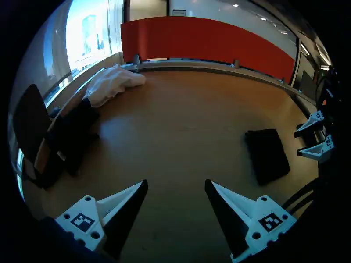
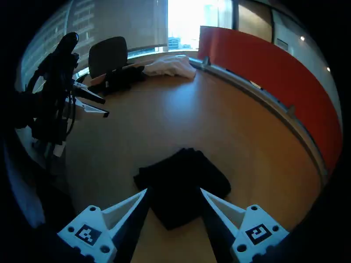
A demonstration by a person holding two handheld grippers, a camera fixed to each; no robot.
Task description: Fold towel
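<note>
- Far left on the table (image 1: 184,114), a white cloth (image 1: 112,83) lies bunched.
- My left gripper (image 1: 175,182) is spread wide, holding nothing, over bare wood.
- The folded black towel (image 1: 266,154) lies flat to its right.
- My right gripper (image 2: 174,189) is spread too, fingers either side of the towel's near end; I cannot tell whether they touch it.
</note>
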